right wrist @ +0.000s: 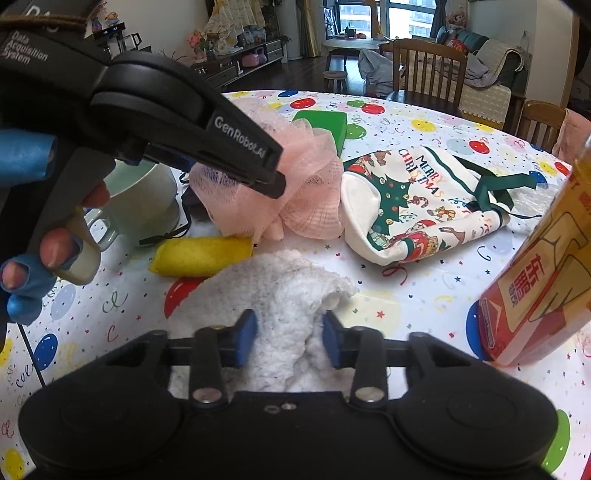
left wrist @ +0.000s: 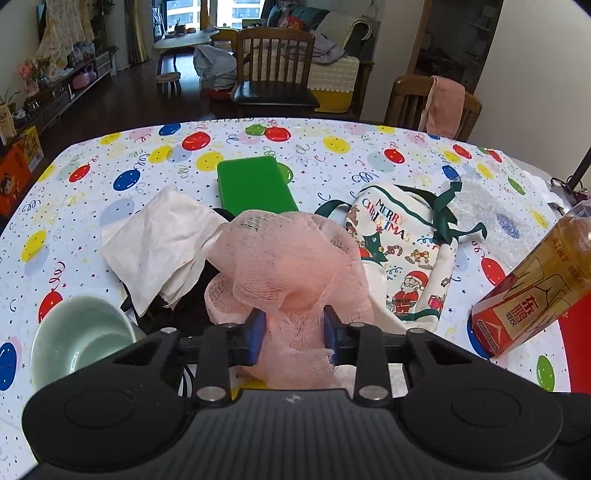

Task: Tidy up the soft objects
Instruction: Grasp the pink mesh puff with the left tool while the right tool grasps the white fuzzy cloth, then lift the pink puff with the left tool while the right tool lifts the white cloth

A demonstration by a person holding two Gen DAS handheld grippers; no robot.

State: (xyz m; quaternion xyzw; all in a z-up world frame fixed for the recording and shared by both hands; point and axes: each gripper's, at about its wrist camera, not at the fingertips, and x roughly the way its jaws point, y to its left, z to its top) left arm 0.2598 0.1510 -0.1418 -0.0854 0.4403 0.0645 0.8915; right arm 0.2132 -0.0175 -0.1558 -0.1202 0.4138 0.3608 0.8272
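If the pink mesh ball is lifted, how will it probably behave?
The pink mesh ball probably stays floppy and light: its open netting bunches between the left tongs. It likely sags rather than rolls, and may snag.

Dark wood floor [left wrist: 122, 99], wooden chairs [left wrist: 275, 62], sofa [left wrist: 332, 40], daylit window [right wrist: 354, 16] beyond round table [left wrist: 184, 38]

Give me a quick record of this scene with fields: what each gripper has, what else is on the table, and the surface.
left gripper: shut on pink mesh
right gripper: shut on white towel
soft items: Christmas bag, yellow sponge, white cloth
hard items: green box, bowl, bottle
surface: balloon-print tablecloth
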